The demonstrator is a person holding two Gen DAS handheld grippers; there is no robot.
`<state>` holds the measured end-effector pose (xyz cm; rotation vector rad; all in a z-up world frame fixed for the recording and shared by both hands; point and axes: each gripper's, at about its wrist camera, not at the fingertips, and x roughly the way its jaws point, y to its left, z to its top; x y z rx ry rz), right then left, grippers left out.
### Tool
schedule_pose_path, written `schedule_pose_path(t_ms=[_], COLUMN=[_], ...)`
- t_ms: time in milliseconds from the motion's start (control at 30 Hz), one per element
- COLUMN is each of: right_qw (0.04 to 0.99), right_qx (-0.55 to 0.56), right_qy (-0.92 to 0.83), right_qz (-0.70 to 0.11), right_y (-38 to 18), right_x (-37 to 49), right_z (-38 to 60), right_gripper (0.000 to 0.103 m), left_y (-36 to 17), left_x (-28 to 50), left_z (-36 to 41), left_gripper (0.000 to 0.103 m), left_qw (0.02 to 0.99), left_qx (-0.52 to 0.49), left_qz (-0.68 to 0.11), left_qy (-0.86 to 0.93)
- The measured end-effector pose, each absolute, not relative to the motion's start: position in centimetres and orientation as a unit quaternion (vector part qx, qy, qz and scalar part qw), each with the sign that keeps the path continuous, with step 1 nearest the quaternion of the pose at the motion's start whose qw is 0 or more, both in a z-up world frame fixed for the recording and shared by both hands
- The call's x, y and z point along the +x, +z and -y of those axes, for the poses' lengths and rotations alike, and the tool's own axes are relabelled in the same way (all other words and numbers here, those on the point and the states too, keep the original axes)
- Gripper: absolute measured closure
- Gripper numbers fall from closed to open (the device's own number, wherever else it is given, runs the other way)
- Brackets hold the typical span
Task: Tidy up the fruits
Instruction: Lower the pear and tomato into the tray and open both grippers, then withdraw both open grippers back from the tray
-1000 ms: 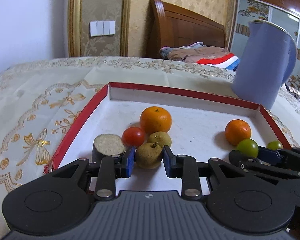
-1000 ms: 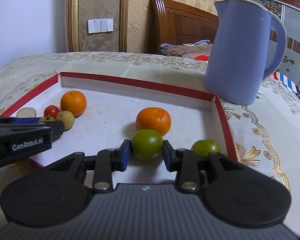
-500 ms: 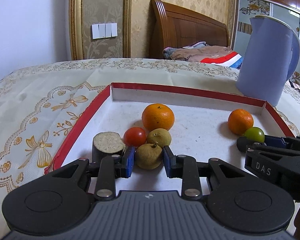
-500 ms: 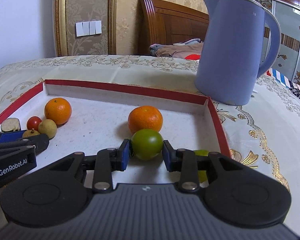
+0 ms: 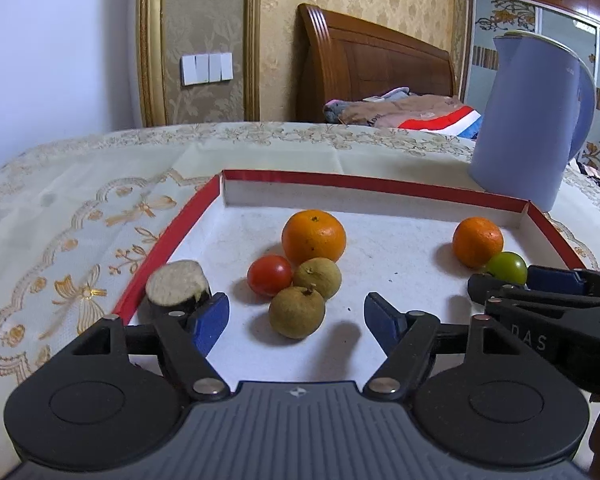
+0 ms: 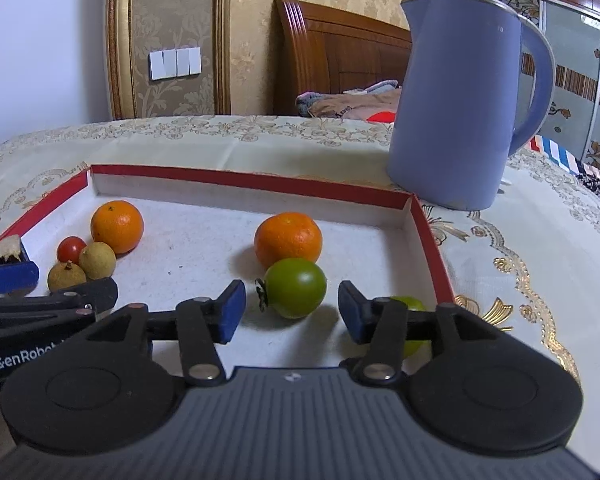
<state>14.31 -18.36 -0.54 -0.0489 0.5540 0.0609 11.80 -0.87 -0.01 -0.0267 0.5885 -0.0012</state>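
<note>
Broadly, a table under a cream tablecloth with gold embroidery (image 5: 80, 240) carries a tall lavender plastic kettle (image 6: 464, 112) at the far right and a shallow red-rimmed white cardboard tray (image 5: 360, 184) in front of it. All the fruit lies in the tray. Toward its left sit a large orange mandarin (image 5: 314, 236), two brown longans (image 5: 297, 312) touching each other, a small red cherry tomato (image 5: 269, 275) against them, and a cut dark-skinned piece with pale flesh (image 5: 175, 283) by the left rim. Toward its right, a second orange mandarin (image 6: 288, 240) touches a green tomato (image 6: 296, 287), and another green fruit (image 6: 412, 308) lies half hidden near the right rim.

The left gripper (image 5: 296, 320) has just been opening; its blue pads stand clear on either side of the nearer longan. The right gripper (image 6: 292, 310) has likewise just been opening, its pads apart from the green tomato between them.
</note>
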Motion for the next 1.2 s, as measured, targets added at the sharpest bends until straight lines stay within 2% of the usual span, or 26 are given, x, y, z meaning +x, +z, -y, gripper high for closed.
schedule_pose_path(t_ms=[33, 167, 467, 867, 1000, 1067, 1200], right_qw=[0.962, 0.967, 0.967, 0.968, 0.967, 0.970, 0.968], right_qx=[-0.024, -0.032, -0.014, 0.011, 0.037, 0.041, 0.049], right_qy=[0.029, 0.018, 0.029, 0.052, 0.061, 0.056, 0.058], right_qz=[-0.270, -0.253, -0.251, -0.245, -0.243, -0.234, -0.238], right_y=[-0.5, -0.2, 0.1, 0.5, 0.7, 0.8, 0.8], right_x=[14.2, 13.5, 12.9, 10.5, 9.5, 8.9, 8.3], right_z=[18.4, 18.4, 19.0, 19.5, 20.3, 20.6, 21.0], right_gripper=[0.038, 0.026, 0.023, 0.012, 0.005, 0.003, 0.002], left_y=[-0.1, 0.0, 0.4, 1.1, 1.5, 1.7, 1.9], left_x=[11.8, 11.7, 11.0, 9.2, 8.0, 7.2, 6.1], left_z=[0.8, 0.7, 0.6, 0.0, -0.3, -0.3, -0.8], left_gripper=[0.029, 0.029, 0.029, 0.028, 0.028, 0.022, 0.020], left_qw=[0.956, 0.957, 0.962, 0.968, 0.972, 0.974, 0.975], left_qx=[-0.017, -0.017, -0.016, -0.027, -0.033, -0.032, -0.043], left_qz=[-0.293, -0.288, -0.272, -0.249, -0.233, -0.224, -0.219], left_qy=[-0.003, -0.001, 0.004, 0.001, -0.006, -0.003, -0.011])
